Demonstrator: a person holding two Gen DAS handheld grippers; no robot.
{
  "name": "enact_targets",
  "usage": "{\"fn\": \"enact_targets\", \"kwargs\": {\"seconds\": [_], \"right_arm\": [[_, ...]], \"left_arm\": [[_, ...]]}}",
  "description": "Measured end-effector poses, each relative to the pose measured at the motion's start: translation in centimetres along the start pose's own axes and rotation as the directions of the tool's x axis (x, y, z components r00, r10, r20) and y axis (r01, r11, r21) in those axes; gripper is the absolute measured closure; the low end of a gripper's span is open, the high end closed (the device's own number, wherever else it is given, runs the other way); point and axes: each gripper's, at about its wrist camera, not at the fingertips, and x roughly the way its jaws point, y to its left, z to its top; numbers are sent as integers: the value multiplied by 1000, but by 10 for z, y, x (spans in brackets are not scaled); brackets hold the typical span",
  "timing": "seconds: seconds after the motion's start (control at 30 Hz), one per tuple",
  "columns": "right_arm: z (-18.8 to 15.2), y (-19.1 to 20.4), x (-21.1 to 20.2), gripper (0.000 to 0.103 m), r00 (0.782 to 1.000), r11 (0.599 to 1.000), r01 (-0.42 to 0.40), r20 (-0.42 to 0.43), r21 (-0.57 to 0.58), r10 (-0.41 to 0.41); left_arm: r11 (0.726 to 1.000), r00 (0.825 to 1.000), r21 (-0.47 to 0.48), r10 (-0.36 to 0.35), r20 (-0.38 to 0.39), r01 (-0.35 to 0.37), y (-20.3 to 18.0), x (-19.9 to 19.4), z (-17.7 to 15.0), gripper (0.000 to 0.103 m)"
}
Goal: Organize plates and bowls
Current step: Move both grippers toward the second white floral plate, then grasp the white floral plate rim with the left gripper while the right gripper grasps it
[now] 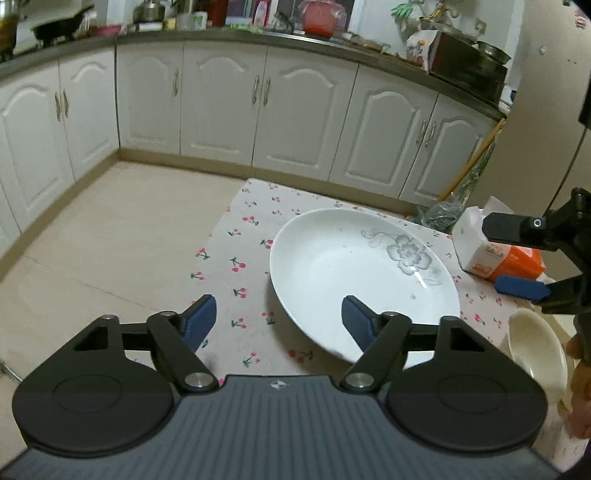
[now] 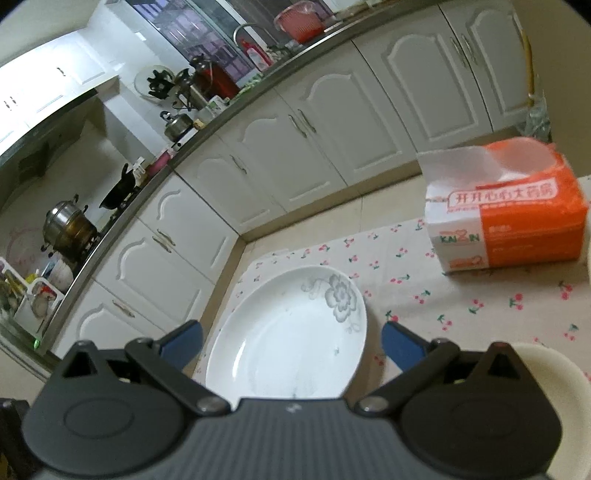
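A white plate with a grey flower print (image 1: 354,273) lies on the cherry-print tablecloth (image 1: 236,258); it also shows in the right wrist view (image 2: 288,339). A cream bowl (image 1: 535,350) sits to the plate's right, seen at the lower right in the right wrist view (image 2: 550,373). My left gripper (image 1: 279,314) is open and empty above the plate's near left edge. My right gripper (image 2: 291,343) is open and empty above the plate, and shows at the right edge of the left wrist view (image 1: 513,258).
An orange and white tissue pack (image 2: 509,214) lies on the cloth behind the bowl. White kitchen cabinets (image 1: 221,99) and a cluttered counter (image 1: 258,33) stand beyond the table. A broom (image 1: 469,166) leans by the cabinets.
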Motion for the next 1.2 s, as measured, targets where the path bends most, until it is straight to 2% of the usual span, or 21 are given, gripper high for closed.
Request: {"fn": "enact_targets", "kwargs": {"seconds": [0.13, 0.2, 0.3, 0.53, 0.63, 0.7, 0.8, 0.97, 1.2], "right_arm": [[5, 1, 15, 1, 999, 999, 23, -25, -31, -24], [6, -1, 24, 1, 998, 998, 43, -43, -36, -44], [6, -6, 36, 1, 996, 998, 55, -74, -20, -57], [6, -11, 46, 1, 994, 1000, 14, -104, 10, -13], [6, -14, 47, 1, 994, 999, -26, -108, 32, 29], [6, -11, 47, 0, 993, 999, -30, -111, 27, 32], [4, -6, 47, 0, 993, 1000, -20, -115, -7, 19], [3, -3, 38, 0, 995, 999, -47, -85, -20, 45], [0, 6, 29, 0, 996, 996, -64, -65, -56, 60]], "left_arm": [[999, 999, -47, -16, -49, 14, 6, 20, 4, 31], [993, 994, -105, -53, -95, 43, 12, 30, 5, 38], [982, 987, -176, -94, -127, 71, 19, 39, 7, 41], [985, 989, -157, -88, -120, 68, 16, 43, 9, 54], [982, 984, -161, -122, -129, 100, 15, 44, 10, 62], [981, 982, -152, -137, -126, 118, 13, 42, 10, 65], [990, 987, -112, -104, -124, 90, 5, 46, 14, 66], [998, 994, -20, -65, -91, 64, -3, 43, 11, 66], [998, 993, -19, -69, -92, 67, 3, 36, 11, 66]]}}
